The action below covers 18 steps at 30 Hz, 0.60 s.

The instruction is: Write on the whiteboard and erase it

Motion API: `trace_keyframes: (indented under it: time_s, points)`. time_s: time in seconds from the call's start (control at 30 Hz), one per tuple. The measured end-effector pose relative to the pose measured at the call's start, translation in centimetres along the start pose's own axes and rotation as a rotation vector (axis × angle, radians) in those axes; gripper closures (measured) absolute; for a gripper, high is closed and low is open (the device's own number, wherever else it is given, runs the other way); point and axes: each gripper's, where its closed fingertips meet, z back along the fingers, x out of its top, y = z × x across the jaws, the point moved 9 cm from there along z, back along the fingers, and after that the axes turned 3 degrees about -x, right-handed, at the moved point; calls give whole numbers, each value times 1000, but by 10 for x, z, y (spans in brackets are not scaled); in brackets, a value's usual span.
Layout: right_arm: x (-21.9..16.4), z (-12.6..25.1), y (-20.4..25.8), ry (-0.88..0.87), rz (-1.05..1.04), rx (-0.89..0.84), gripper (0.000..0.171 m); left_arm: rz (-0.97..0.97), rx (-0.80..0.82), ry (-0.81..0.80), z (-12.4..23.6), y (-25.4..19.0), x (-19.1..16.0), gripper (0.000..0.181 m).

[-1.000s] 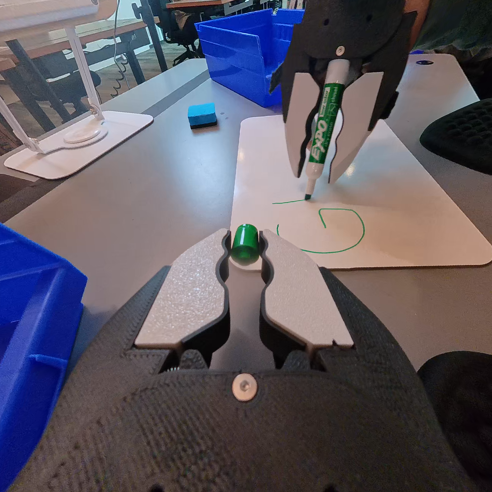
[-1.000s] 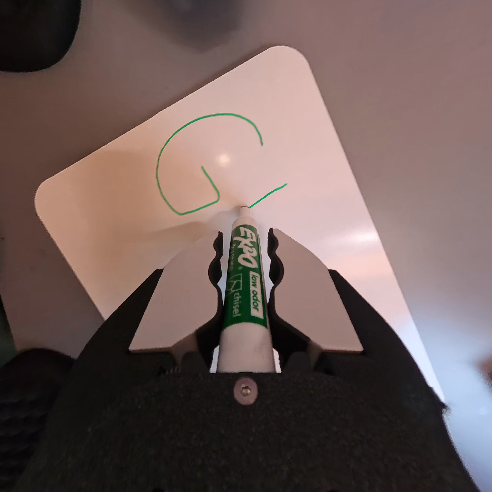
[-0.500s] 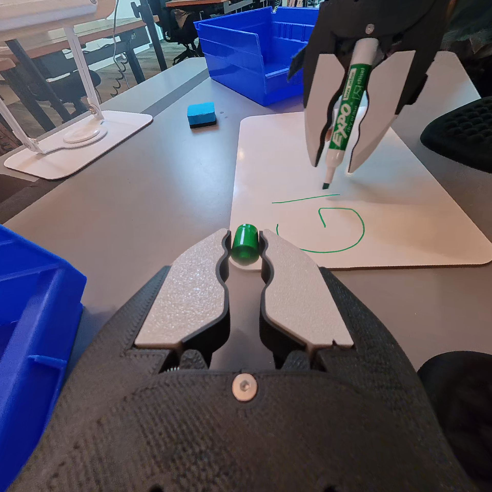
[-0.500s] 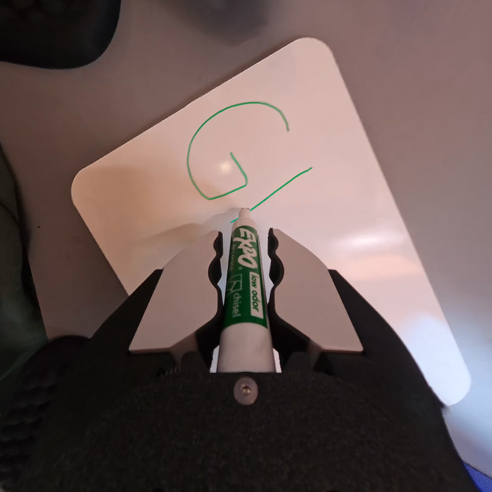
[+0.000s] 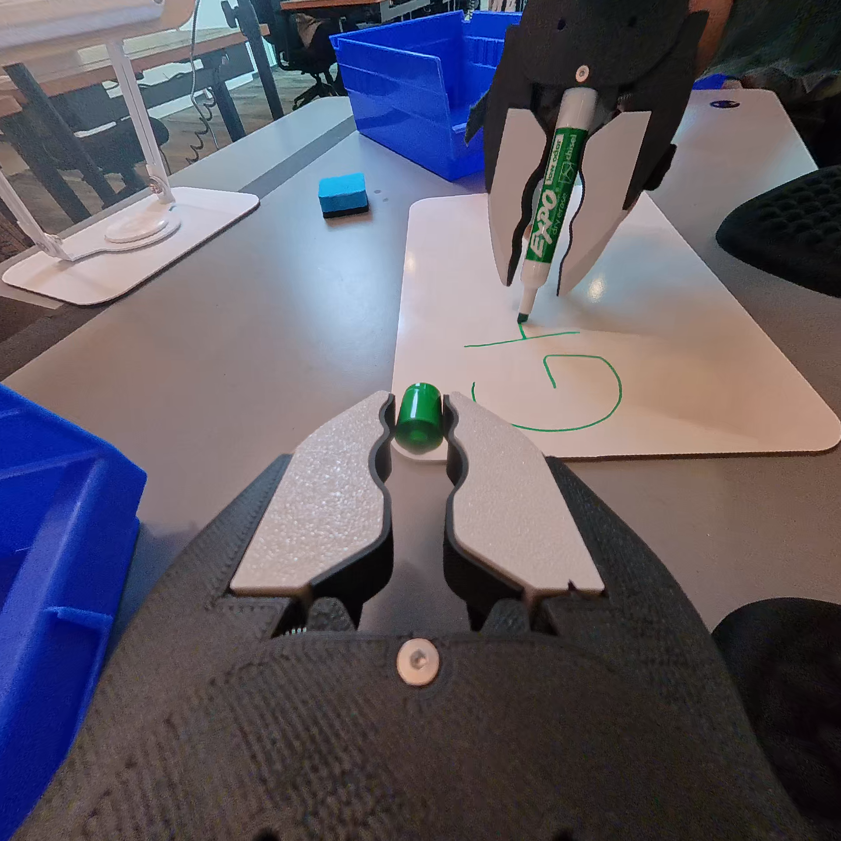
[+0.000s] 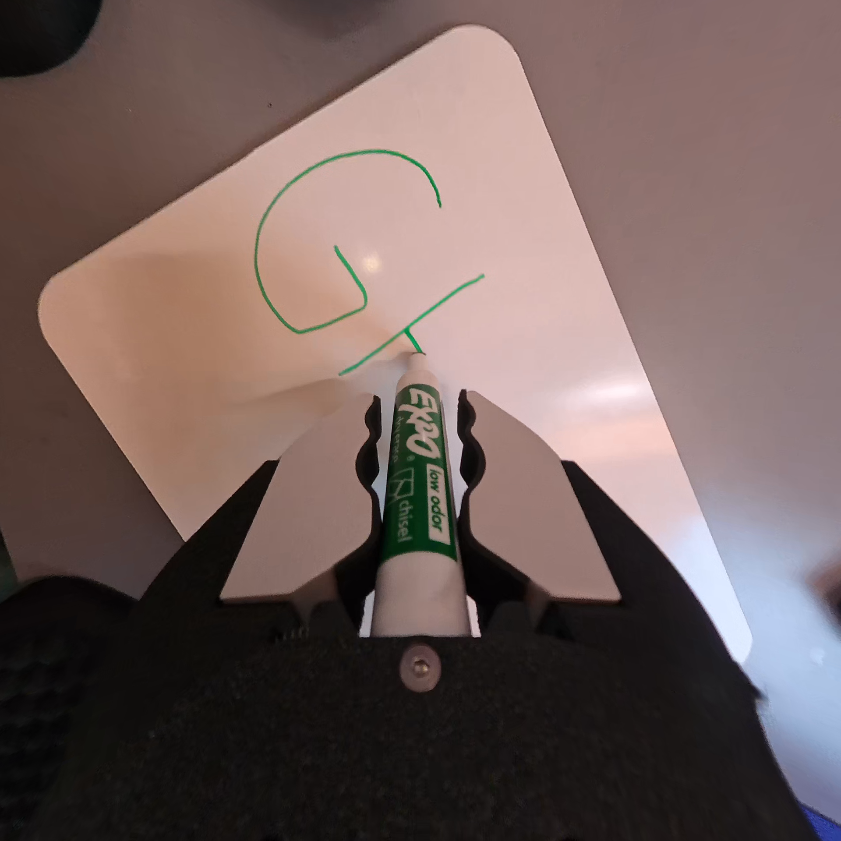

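On the grey tabletop (image 5: 255, 346) lies a white whiteboard (image 5: 682, 364) with rounded corners, flat and bearing green pen strokes: one large curved mark and, beside it, a long straight line crossed by a short stroke. The right claw (image 6: 416, 398) is clamped on a green-and-white marker (image 6: 416, 491), which runs forward between its two fingers; the marker's tip touches the whiteboard at the end of the short stroke. From the left wrist view the same right claw (image 5: 534, 286) points steeply down at the whiteboard, the marker (image 5: 553, 200) tilted slightly. The left claw (image 5: 417, 409) is closed on a small green cap (image 5: 418, 421), held between its fingertips just above the near left corner of the whiteboard. A blue eraser (image 5: 343, 193) with a dark underside sits on the tabletop, left of the whiteboard's far edge and apart from it. Behind it stands a blue bin (image 5: 409, 86); another blue bin (image 5: 54, 523) is at the near left. A white lamp base (image 5: 136, 236) rests at the far left.
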Motion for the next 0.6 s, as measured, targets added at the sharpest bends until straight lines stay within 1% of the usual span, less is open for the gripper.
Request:
trace_keyframes:
  time_s: [0.2, 0.33, 0.6]
  points:
    - [-14, 7, -8, 18, -33, -30, 138, -5, 2, 4, 0, 0, 0, 161]
    - [-8, 10, -13, -20, -41, -42, 138, -7, 3, 4, -1, -1, 0, 162]
    - [3, 3, -35, -6, -29, -63, 138, -11, 0, 5, -1, -1, 0, 161]
